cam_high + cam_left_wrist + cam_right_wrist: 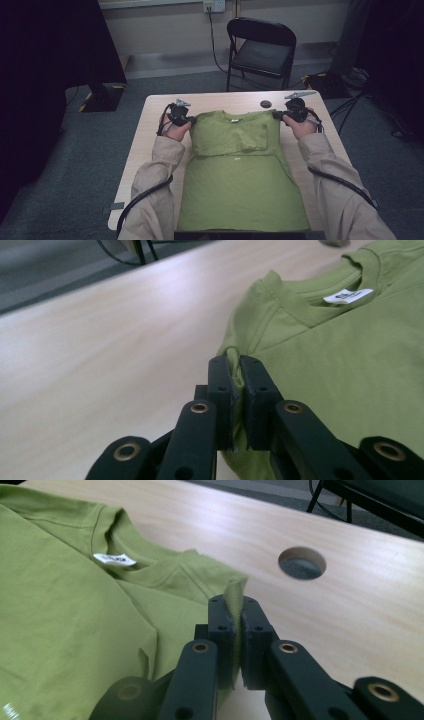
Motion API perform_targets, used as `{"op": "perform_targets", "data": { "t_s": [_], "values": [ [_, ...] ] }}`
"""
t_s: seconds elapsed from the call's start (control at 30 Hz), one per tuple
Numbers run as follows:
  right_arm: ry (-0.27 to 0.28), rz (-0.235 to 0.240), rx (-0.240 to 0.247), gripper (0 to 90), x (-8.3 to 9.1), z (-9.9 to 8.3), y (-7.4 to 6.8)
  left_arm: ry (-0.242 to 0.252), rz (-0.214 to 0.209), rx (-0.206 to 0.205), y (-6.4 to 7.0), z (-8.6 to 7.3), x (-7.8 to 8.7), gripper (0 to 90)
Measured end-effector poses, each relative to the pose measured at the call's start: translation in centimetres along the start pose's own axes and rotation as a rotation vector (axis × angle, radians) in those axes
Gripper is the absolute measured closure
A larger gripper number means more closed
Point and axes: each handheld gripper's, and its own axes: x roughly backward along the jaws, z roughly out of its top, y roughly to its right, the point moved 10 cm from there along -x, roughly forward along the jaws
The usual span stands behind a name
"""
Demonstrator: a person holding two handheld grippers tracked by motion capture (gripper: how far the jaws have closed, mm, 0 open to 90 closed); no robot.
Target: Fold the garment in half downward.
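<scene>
Green shirt [240,190] lies flat, centre of frame, hem at lower edge, sleeves folded in. Mid-frame left: left gripper [189,119] clamped on shoulder fold. Mid-frame right: right gripper [278,115] pinching the opposite shoulder. Collar label [235,120] between them. Beyond, bare surface [220,102] with round hole [265,104]; folding chair [260,50] upper centre.

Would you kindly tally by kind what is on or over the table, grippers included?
Green T-shirt: 1
Grippers: 2, left gripper and right gripper
Round hole in the table: 1
Total: 4
</scene>
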Motion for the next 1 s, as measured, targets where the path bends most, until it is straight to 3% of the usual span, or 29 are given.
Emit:
{"op": "perform_targets", "data": {
  "t_s": [0.27,0.4,0.5,0.73,0.97,1.0],
  "values": [
    [0.025,-0.016,-0.027,86.7,-1.6,3.3,2.2,0.037,0.014,-0.044,-2.2,3.8,-1.8,84.8],
    [0.046,-0.005,-0.043,86.7,-1.8,5.3,3.1,0.048,0.002,-0.029,-3.0,5.0,-2.3,84.6],
    [0.044,0.011,-0.064,86.7,-1.7,5.3,3.2,0.041,-0.010,-0.009,-3.0,5.2,-2.3,84.5],
    [0.013,0.056,-0.071,86.6,-0.7,4.5,2.6,-0.017,-0.064,-0.008,-1.9,4.4,-1.1,84.1],
    [-0.015,0.091,-0.032,86.5,1.3,3.8,1.4,-0.042,-0.096,0.023,-1.2,3.8,0.4,82.8],
    [-0.020,0.094,-0.029,86.4,1.6,3.6,1.2,-0.051,-0.117,0.030,-0.8,3.4,0.9,83.0]
  ]
}}
